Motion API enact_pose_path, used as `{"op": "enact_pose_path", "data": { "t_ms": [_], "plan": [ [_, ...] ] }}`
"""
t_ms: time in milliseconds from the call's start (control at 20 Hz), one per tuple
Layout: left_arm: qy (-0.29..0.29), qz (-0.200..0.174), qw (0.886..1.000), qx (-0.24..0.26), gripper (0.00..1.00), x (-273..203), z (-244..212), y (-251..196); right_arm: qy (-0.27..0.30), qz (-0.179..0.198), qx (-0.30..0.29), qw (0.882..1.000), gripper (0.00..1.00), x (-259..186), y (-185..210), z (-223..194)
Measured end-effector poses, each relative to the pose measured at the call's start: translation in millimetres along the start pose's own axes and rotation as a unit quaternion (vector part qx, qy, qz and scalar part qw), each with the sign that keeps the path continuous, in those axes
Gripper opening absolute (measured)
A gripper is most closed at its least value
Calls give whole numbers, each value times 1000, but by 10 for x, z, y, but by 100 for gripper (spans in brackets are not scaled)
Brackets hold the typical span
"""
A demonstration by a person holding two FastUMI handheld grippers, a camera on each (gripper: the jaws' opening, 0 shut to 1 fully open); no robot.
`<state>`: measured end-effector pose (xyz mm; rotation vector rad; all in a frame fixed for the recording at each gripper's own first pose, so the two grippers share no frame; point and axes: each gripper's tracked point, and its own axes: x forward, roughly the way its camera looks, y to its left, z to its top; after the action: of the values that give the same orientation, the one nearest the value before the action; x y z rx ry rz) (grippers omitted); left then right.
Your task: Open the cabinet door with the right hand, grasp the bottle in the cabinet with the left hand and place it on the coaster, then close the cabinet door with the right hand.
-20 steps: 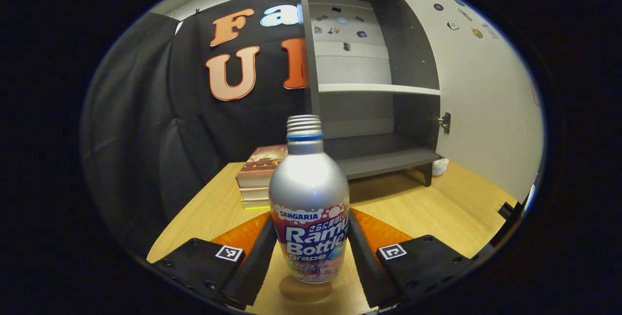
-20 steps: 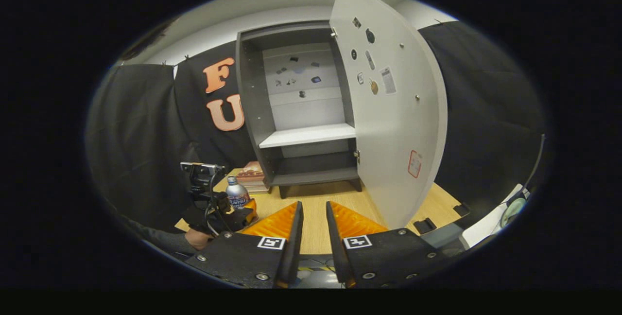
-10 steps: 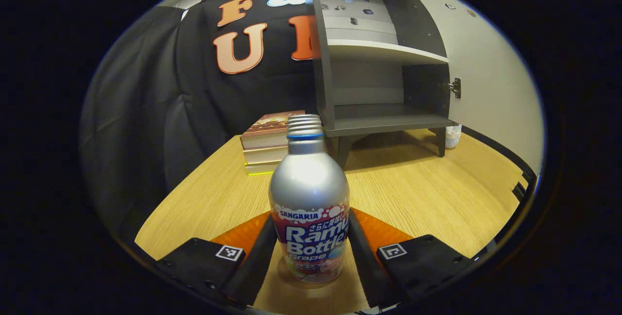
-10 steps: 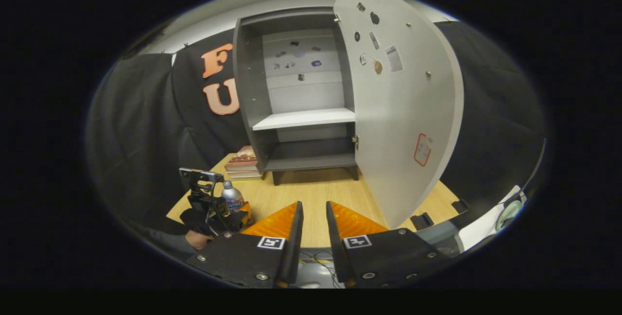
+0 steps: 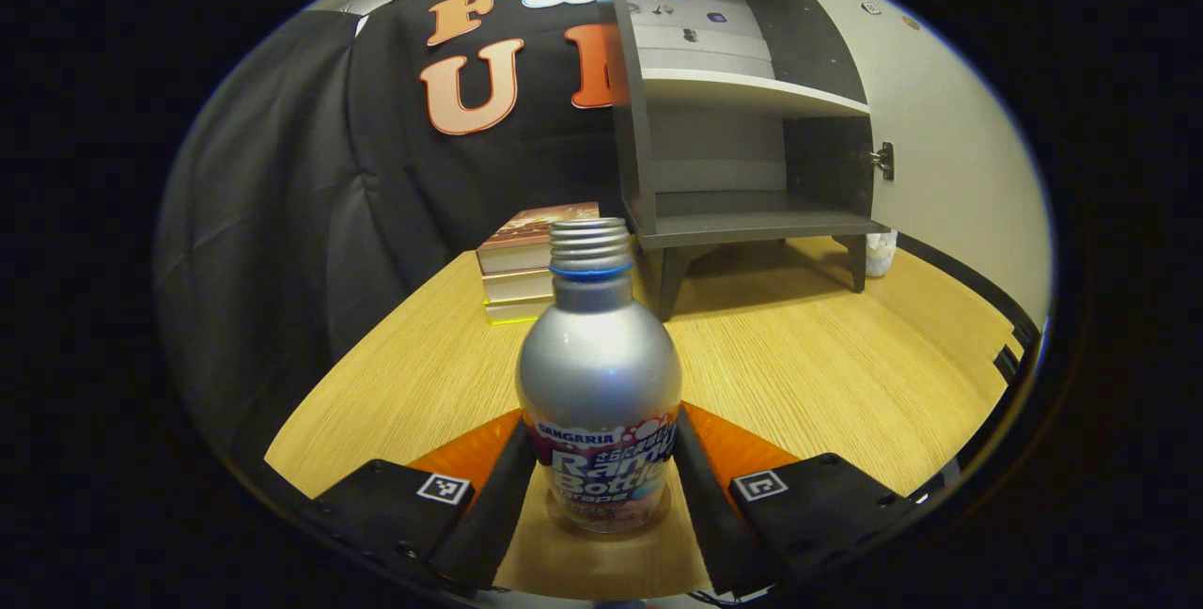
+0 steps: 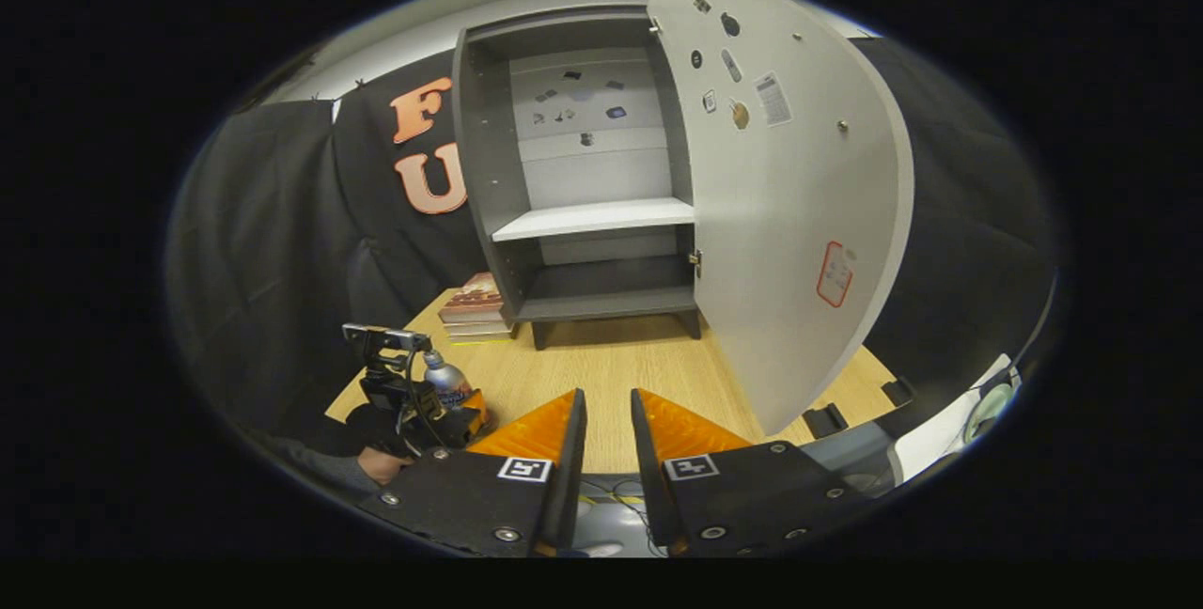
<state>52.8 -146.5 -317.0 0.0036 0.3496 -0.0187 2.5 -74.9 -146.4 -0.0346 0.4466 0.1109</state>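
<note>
Silver aluminium bottle (image 5: 599, 374) with a threaded neck, low centre in the left gripper view, sits clenched at its printed lower body by the left gripper (image 5: 600, 487), likely light, rigid and slick, while the right gripper (image 6: 606, 440) hangs narrowly parted and empty before the grey open cabinet (image 6: 583, 186).

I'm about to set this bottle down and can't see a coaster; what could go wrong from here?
The bottle is tall and gripped low by the left gripper, so it may tip on release. With no coaster visible, it could land on bare table. The cabinet door stands wide open near the right gripper.
</note>
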Motion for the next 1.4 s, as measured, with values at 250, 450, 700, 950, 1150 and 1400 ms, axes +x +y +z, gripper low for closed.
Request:
{"op": "enact_pose_path", "data": {
  "t_ms": [250,450,700,950,1150,1400],
  "plan": [
    [6,2,1000,-3,88,-50,-26,25,7,2,-3,1000,30,-32,12,-44],
    [-3,-1,1000,-7,91,-87,55,15,2,4,-2,1000,30,-60,15,-27],
    [-24,2,1000,-5,92,-183,309,59,-13,5,5,1000,30,-137,2,43],
    [-76,-1,997,-4,92,-378,896,58,-43,4,15,999,30,-266,-78,210],
    [-118,-15,993,-3,91,-605,1525,-13,-92,-15,11,996,31,-480,-294,572],
    [-157,-34,987,-16,91,-855,2171,-122,-162,-53,6,985,35,-813,-801,1122]
  ]
}}
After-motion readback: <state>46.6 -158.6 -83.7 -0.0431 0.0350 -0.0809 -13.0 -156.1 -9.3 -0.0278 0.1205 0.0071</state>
